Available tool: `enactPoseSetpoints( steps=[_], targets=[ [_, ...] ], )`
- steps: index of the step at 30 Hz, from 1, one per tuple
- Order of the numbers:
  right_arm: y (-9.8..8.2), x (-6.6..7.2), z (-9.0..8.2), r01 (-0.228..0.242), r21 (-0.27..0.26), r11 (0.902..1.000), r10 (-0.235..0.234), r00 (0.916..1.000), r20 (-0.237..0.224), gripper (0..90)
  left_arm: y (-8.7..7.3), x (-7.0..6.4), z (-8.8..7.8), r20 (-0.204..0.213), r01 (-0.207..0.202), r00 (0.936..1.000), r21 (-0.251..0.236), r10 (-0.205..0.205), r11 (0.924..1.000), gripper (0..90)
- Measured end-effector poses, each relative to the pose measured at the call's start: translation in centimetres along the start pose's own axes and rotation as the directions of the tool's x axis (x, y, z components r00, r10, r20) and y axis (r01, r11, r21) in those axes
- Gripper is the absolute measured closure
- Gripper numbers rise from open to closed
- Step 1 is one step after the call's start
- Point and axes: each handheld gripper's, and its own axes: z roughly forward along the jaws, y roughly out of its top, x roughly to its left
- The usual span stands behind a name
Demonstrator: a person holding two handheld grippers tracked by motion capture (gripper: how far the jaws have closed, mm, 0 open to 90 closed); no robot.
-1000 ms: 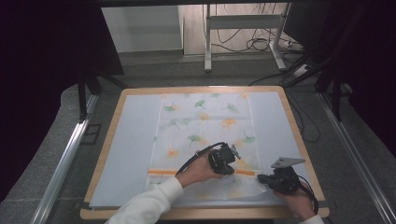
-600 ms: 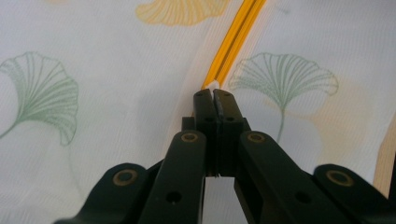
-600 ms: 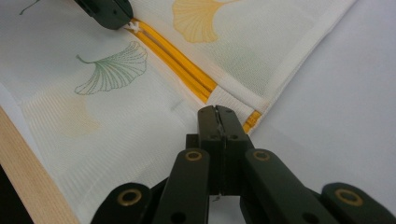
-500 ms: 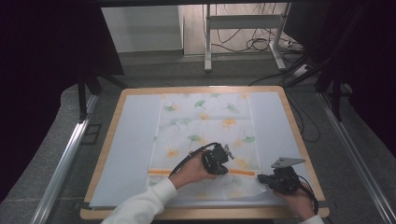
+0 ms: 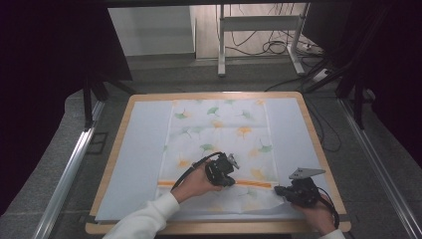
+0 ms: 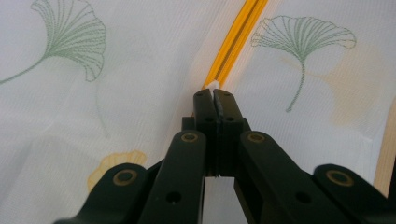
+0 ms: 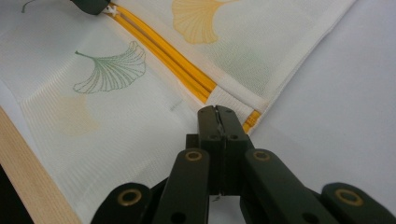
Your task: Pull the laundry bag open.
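Since thin, limp, light mesh bag [image 5: 219, 149]: left gripper [image 6: 214, 94] clamped on zip pull [image 6: 213, 85]; right gripper [image 7: 216, 112] pinching bag's zip-end corner.

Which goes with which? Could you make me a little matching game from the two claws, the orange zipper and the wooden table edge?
Things:
1. left claw
2. right claw
3. orange zipper
4. wooden table edge

Places or states:
a. runs across the bag between both claws
b. frames the pale mat
c. shut on the white pull
d. shut on the bag's edge at the zipper's end

Pairs: 1-c, 2-d, 3-a, 4-b
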Motion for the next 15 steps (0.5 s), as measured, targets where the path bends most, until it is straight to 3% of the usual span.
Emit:
enactPoseSetpoints(
  steps=[15],
  targets=[
    [0.0, 0.0, 0.0, 0.003, -0.003, 1.0000, -0.003, 1.0000, 0.000, 89.3, -1.2, 0.3, -0.6, -0.004, 0.024, 0.9997, 0.002, -0.024, 0.9997, 90.0]
  ],
)
